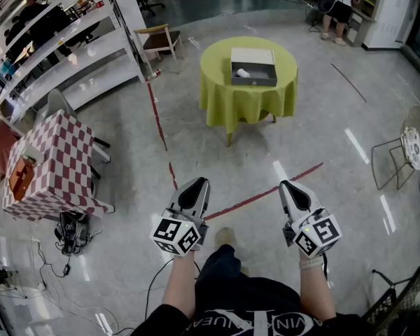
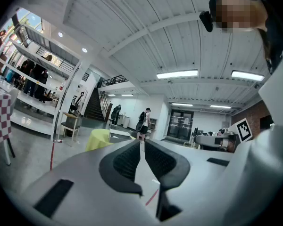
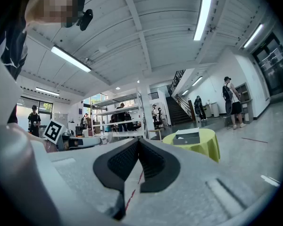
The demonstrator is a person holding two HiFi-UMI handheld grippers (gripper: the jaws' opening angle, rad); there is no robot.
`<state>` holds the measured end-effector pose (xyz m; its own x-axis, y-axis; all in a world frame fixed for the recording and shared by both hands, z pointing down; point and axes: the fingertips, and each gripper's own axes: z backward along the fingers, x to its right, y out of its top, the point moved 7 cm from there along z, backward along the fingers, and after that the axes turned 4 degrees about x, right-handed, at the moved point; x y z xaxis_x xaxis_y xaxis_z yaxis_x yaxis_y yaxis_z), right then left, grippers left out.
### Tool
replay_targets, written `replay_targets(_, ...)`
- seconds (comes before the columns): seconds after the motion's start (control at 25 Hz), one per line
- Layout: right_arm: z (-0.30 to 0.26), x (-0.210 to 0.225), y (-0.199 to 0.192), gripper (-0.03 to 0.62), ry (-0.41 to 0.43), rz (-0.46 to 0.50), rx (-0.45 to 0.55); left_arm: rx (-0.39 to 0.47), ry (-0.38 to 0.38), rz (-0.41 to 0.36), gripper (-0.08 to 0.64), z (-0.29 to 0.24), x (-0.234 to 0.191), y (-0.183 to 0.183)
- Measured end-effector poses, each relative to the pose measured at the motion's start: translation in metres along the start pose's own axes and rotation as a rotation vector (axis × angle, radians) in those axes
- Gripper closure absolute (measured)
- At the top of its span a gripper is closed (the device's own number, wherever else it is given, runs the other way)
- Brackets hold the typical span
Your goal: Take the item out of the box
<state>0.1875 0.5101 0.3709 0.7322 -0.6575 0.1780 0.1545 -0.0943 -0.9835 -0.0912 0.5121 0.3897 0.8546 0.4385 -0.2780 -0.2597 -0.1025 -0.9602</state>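
A grey open box [image 1: 253,67] stands on a round table with a yellow-green cloth [image 1: 248,98], several steps ahead of me across the floor. A small white item [image 1: 243,73] lies inside the box. My left gripper [image 1: 196,185] and right gripper [image 1: 287,186] are held low in front of my body, far from the table, both shut and empty. In the right gripper view the box [image 3: 187,136] and table [image 3: 203,144] show beyond the right gripper [image 3: 138,141]. In the left gripper view the left gripper [image 2: 140,144] has its jaw tips touching, with the table [image 2: 98,138] small at the left.
A red-and-white checkered table [image 1: 50,165] stands to my left, with a bag and cables [image 1: 71,232] on the floor beside it. White shelving [image 1: 63,54] and a wooden chair [image 1: 158,40] stand at the back left. A wire chair [image 1: 400,152] is at the right. Red tape [image 1: 260,196] crosses the floor. A person [image 1: 336,5] stands at the back right.
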Motion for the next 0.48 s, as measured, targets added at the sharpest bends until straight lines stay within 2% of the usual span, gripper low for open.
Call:
replay_targets(0.2, -0.038, 0.028, 0.006, 0.586, -0.025, 0.011, -0.008, 0.009, -0.002, 0.005, 0.528, -0.039, -0.024, 0.009)
replay_targets(0.48, -0.094, 0.052, 0.006, 0.586, -0.049, -0.007, -0.016, -0.020, -0.018, 0.015, 0.528, -0.084, -0.069, 0.020)
